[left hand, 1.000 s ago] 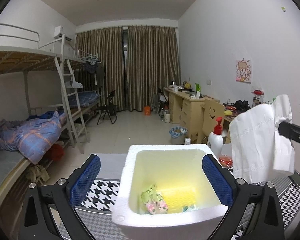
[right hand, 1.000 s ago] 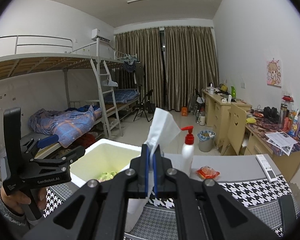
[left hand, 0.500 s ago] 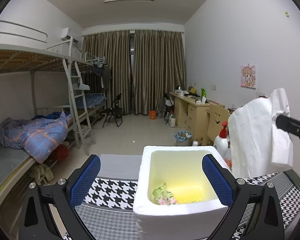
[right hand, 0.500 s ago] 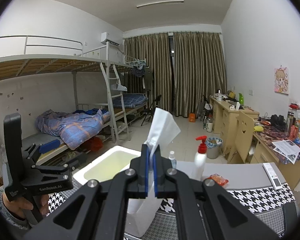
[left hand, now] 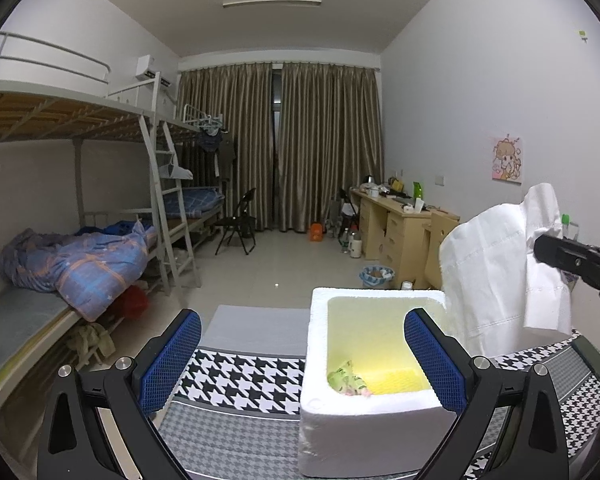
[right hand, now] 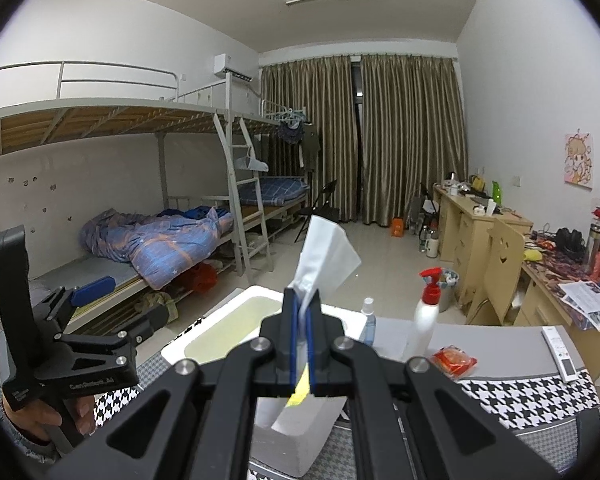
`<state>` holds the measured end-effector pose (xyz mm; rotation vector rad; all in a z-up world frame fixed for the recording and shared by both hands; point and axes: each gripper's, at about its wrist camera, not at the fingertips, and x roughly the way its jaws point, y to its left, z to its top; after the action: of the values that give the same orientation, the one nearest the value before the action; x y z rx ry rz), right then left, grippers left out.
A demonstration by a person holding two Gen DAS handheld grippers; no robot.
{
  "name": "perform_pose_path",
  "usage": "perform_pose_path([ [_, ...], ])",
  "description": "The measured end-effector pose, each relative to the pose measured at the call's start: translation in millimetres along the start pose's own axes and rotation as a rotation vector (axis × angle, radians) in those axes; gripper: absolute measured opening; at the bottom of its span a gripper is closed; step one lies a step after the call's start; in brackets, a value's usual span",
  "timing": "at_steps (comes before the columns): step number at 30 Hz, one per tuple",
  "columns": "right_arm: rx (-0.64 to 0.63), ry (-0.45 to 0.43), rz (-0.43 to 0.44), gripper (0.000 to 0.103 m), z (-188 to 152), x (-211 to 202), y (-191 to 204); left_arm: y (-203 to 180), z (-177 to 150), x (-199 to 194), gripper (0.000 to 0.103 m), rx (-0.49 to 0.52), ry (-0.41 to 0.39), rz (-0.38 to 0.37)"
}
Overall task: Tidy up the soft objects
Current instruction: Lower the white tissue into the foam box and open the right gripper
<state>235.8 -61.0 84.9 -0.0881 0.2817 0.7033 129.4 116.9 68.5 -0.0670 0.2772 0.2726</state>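
Note:
A white foam box [left hand: 320, 396] stands on the houndstooth tablecloth [left hand: 252, 376]. Inside it lie a green patterned soft packet [left hand: 346, 378] and a yellow sponge [left hand: 396, 380]. My left gripper [left hand: 300, 352] is open and empty, its blue pads either side of the box's left half. My right gripper [right hand: 300, 312] is shut on a white tissue [right hand: 324, 256], which hangs above the box's right rim; the tissue also shows in the left wrist view [left hand: 500, 276]. The box shows in the right wrist view [right hand: 220, 336] too.
A red-capped pump bottle [right hand: 426, 316], a small clear bottle [right hand: 368, 320], an orange packet [right hand: 454, 360] and a white remote [right hand: 558, 354] sit on the table right of the box. Bunk beds stand left, desks right.
My left gripper has moved left, so the foam box now sits toward its right pad. The right gripper has carried the tissue higher and closer over the box.

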Motion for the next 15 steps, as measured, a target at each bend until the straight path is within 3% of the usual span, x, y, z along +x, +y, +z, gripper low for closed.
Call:
perform_pose_path([
  [15,0.015,0.064,0.03,0.006,-1.5,27.9,5.6,10.6,-6.2,2.4,0.102,-0.007,0.021,0.021],
])
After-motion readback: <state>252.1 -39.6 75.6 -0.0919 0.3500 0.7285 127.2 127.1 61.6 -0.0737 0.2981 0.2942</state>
